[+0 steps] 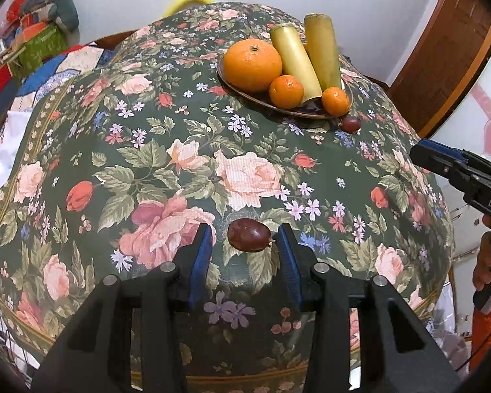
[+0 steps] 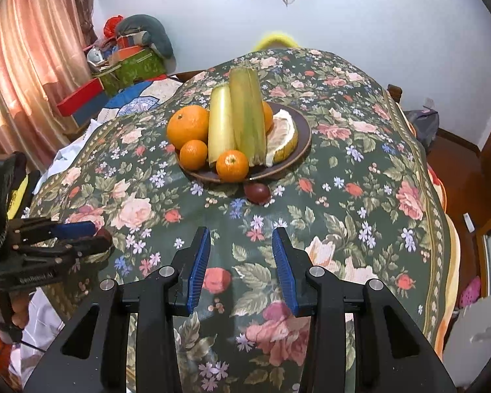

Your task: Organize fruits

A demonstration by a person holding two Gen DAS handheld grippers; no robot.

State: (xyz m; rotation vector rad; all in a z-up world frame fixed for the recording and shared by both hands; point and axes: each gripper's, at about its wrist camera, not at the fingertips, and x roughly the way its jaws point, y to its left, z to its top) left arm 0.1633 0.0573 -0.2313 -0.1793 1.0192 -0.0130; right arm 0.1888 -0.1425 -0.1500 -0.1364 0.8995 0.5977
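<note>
A dark red oval fruit (image 1: 249,236) lies on the floral tablecloth (image 1: 167,137) between the blue pads of my left gripper (image 1: 245,234). The gripper is open, with a gap showing on the left side of the fruit. A brown plate (image 2: 306,137) holds a large orange (image 2: 188,126), two mandarins, two yellow-green stalk pieces (image 2: 245,121) and a pomelo wedge (image 2: 283,137). A second dark red fruit (image 2: 257,192) sits on the cloth just in front of the plate. My right gripper (image 2: 241,234) hovers open over the cloth, with nothing between its fingers.
The table drops away at its near, left and right edges. Boxes and a cushion (image 2: 134,55) are piled on a bed at the back left, beside a pink curtain (image 2: 32,65). A wooden door (image 1: 442,52) stands on the right. A hand (image 1: 484,262) holds the right gripper's handle.
</note>
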